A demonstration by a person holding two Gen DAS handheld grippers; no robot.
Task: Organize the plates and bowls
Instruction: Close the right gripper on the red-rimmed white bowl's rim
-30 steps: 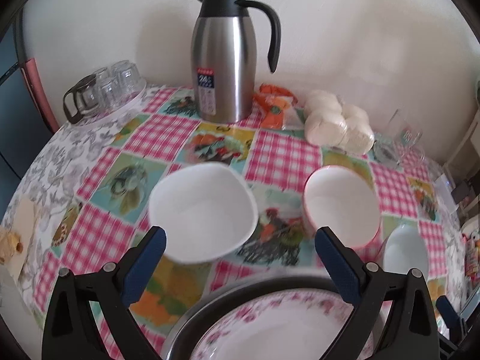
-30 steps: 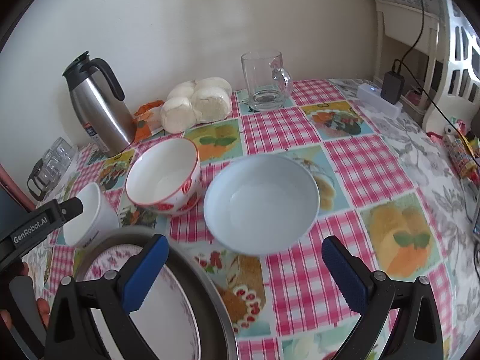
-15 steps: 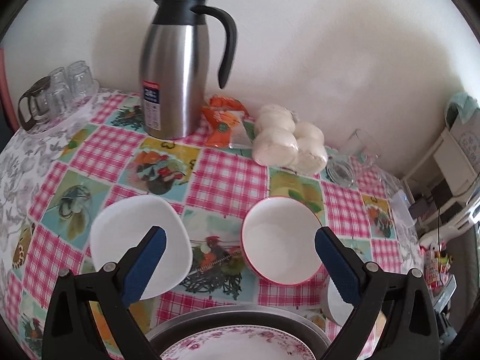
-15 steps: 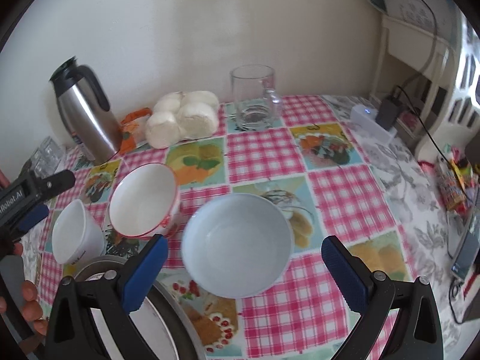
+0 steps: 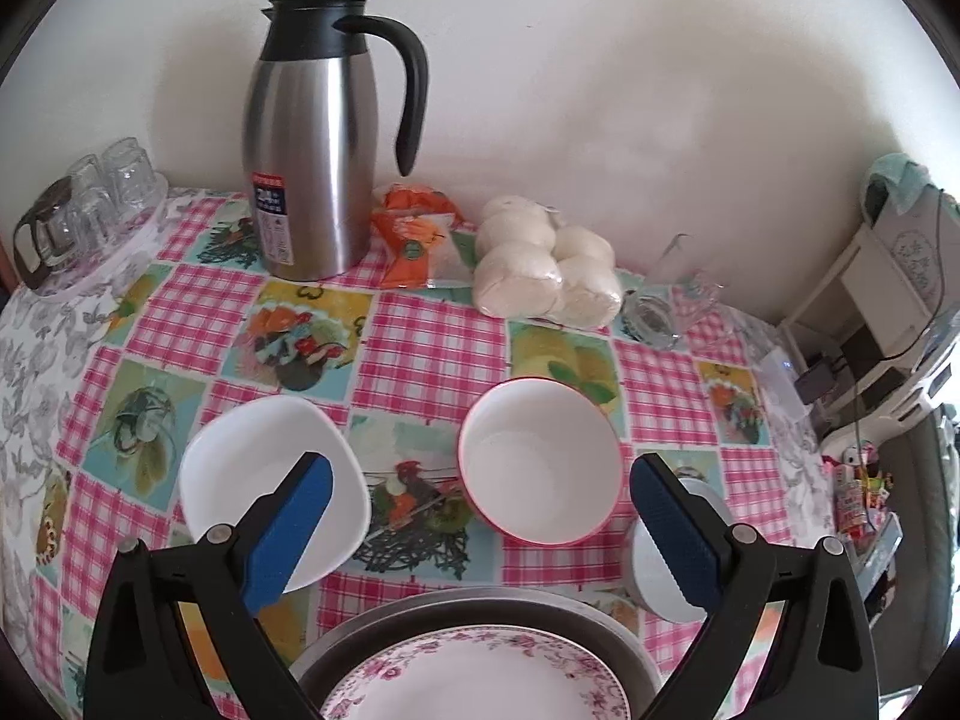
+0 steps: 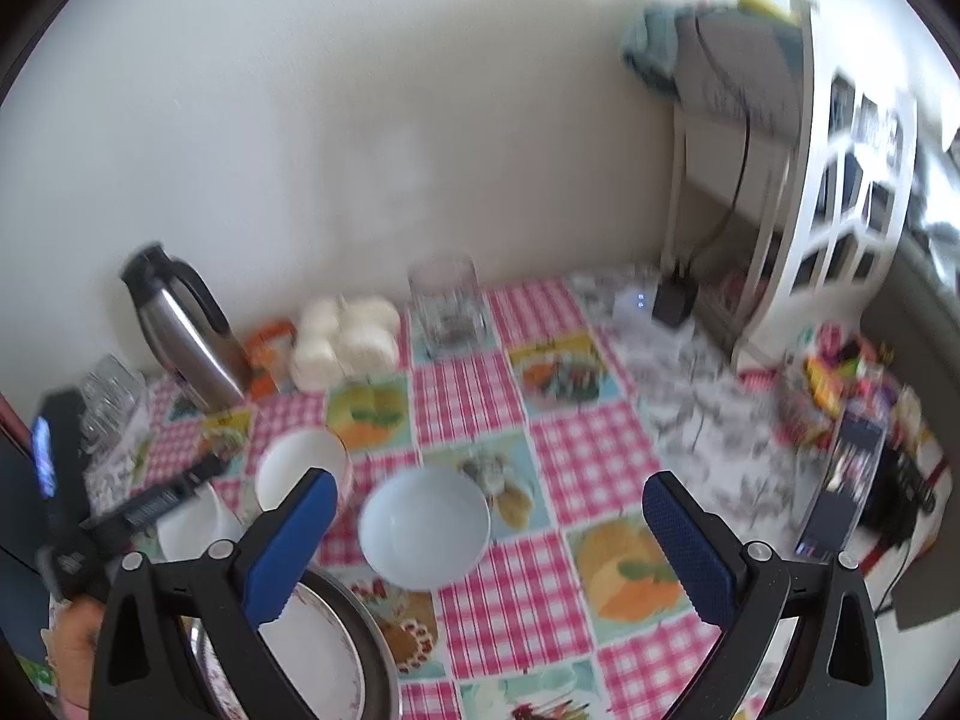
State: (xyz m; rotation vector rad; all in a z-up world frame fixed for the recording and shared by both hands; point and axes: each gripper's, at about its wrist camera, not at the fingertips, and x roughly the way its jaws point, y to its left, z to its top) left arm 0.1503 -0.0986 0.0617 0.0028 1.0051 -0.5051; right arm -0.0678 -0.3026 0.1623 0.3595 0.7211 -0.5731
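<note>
Both grippers, left (image 5: 480, 531) & right (image 6: 489, 546), wide open, empty. Start phase; next: grab red-rimmed bowl (image 5: 540, 462) at 12 o'clock, w/ care.

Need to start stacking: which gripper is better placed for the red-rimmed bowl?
Left, probably. The red-rimmed bowl lies almost centred ahead of the open left gripper; the right gripper faces the pale blue bowl.

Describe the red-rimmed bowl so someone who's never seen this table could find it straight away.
Start at the tall stainless-steel jug with the black handle by the wall, then come forward across the checked tablecloth. Past the bagged white buns sits the round white red-rimmed bowl; the other bowls have no red rim.
</note>
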